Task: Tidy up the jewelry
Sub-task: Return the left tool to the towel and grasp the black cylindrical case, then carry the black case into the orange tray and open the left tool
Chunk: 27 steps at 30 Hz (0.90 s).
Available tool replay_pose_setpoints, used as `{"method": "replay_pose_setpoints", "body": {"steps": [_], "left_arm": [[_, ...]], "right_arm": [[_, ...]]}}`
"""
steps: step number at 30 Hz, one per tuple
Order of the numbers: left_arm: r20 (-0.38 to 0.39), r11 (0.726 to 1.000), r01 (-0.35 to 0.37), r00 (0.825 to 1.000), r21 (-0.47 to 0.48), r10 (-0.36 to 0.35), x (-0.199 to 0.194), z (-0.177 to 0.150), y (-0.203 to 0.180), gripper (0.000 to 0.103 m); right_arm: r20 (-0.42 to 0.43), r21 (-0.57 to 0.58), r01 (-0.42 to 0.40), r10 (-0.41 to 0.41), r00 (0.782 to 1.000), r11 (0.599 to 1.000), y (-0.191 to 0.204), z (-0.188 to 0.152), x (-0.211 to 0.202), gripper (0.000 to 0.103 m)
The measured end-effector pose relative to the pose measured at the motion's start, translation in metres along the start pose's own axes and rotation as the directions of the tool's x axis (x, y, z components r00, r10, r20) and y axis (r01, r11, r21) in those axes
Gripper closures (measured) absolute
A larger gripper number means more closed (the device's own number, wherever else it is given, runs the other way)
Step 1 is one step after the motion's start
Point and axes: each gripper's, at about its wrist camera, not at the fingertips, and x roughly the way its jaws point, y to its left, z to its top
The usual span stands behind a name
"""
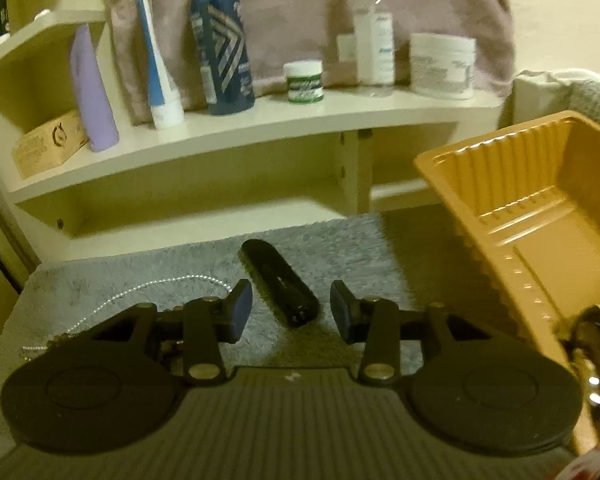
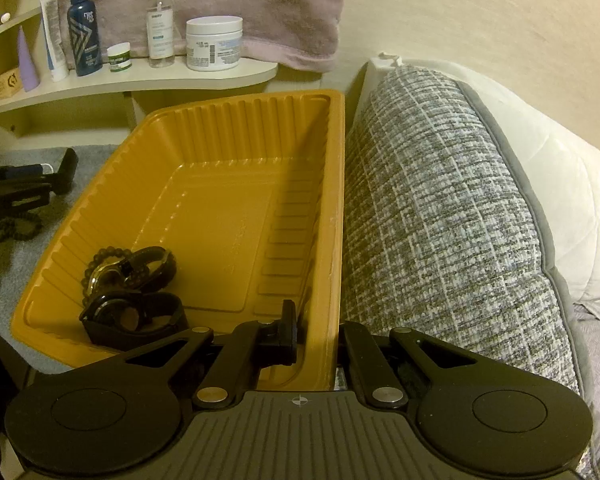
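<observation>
A black oblong case [image 1: 278, 282] lies on the grey mat [image 1: 320, 240], its near end between the pads of my left gripper [image 1: 291, 312], which stands open without touching it. A thin pearl-bead chain [image 1: 140, 292] curls on the mat to the left. My right gripper [image 2: 320, 340] is shut on the near right wall of the yellow plastic tray [image 2: 240, 128], one finger inside and one outside. In the tray's near left corner lie a dark beaded bracelet [image 2: 100, 264] and a black-strapped watch [image 2: 132, 312]. The tray [image 1: 500, 148] also stands at the right of the left wrist view.
A cream shelf [image 1: 260, 120] behind the mat carries bottles, tubes and jars before a hanging pink towel [image 2: 220, 0]. A grey woven cushion [image 2: 440, 200] presses against the tray's right side. A dark bead string [image 2: 12, 228] lies on the mat left of the tray.
</observation>
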Motion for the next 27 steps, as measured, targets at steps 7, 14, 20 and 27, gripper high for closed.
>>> {"method": "replay_pose_setpoints", "body": {"steps": [7,14,20,27], "left_arm": [[-0.015,1.0,-0.006,1.0,-0.015,0.006,0.017,0.0,0.004,0.064],[-0.016,1.0,0.024,1.0,0.015,-0.023,0.013,-0.001,0.005,0.081],[-0.017,0.997,0.081,0.997,-0.013,-0.081,-0.004,-0.007,0.016,0.084],[-0.004,0.991,0.121,0.993,-0.055,-0.122,-0.027,-0.009,0.025,0.084]], "right_arm": [[-0.006,-0.001,-0.001,0.001,1.0,1.0,0.0,0.0,0.002,0.099],[-0.005,-0.004,0.001,-0.001,1.0,1.0,0.0,0.0,0.002,0.099],[0.0,-0.01,0.003,-0.003,1.0,1.0,0.001,0.0,0.001,0.099],[0.005,-0.01,0.003,-0.003,1.0,1.0,0.002,-0.001,-0.001,0.099]]}}
